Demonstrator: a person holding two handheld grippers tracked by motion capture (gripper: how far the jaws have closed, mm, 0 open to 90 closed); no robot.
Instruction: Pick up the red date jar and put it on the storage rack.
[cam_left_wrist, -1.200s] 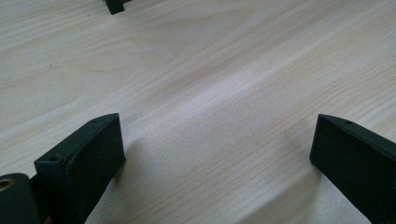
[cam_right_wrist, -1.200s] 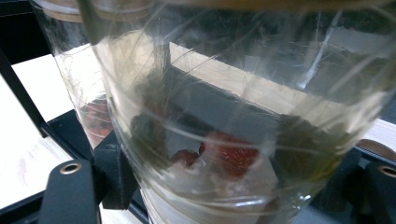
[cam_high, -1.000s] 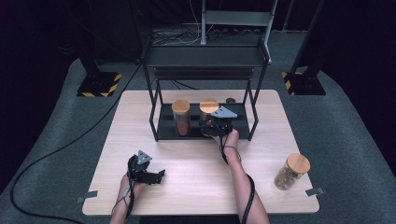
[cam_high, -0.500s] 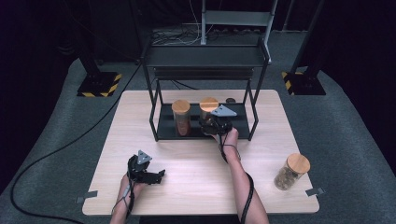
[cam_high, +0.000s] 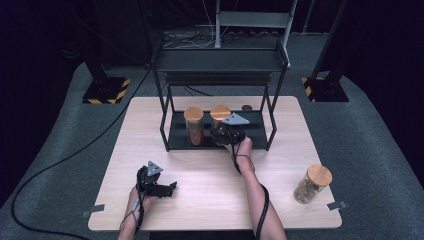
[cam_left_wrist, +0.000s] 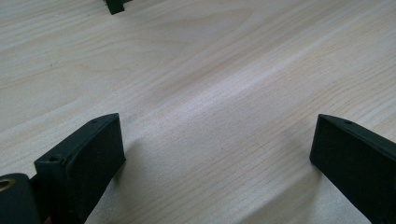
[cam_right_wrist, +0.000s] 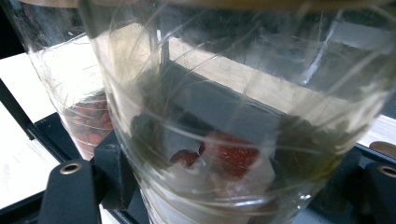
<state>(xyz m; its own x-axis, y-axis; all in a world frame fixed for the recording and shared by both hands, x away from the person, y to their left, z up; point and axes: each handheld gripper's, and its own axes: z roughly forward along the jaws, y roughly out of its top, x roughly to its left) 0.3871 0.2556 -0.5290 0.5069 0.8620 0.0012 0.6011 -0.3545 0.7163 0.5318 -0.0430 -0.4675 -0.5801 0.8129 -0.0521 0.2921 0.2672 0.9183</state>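
A glass jar with a wooden lid (cam_high: 220, 112) stands on the lower shelf of a black rack (cam_high: 220, 60). My right gripper (cam_high: 223, 133) is shut on it from the front. In the right gripper view the jar (cam_right_wrist: 243, 116) sits between the jaws of the gripper (cam_right_wrist: 226, 186), with a few red pieces at its bottom. Just left of it stands a second lidded jar (cam_high: 194, 125), holding reddish contents (cam_right_wrist: 86, 126). My left gripper (cam_high: 167, 189) rests low over the table near the front left. Its jaws (cam_left_wrist: 217, 135) stand wide open over bare wood with nothing between them.
A third lidded jar (cam_high: 312, 183) with brown contents stands at the table's front right. A small dark round thing (cam_high: 246, 107) lies behind the rack. The rack's legs and upper shelf close in the shelf space. The light wooden table (cam_high: 210, 170) lies between the two hands.
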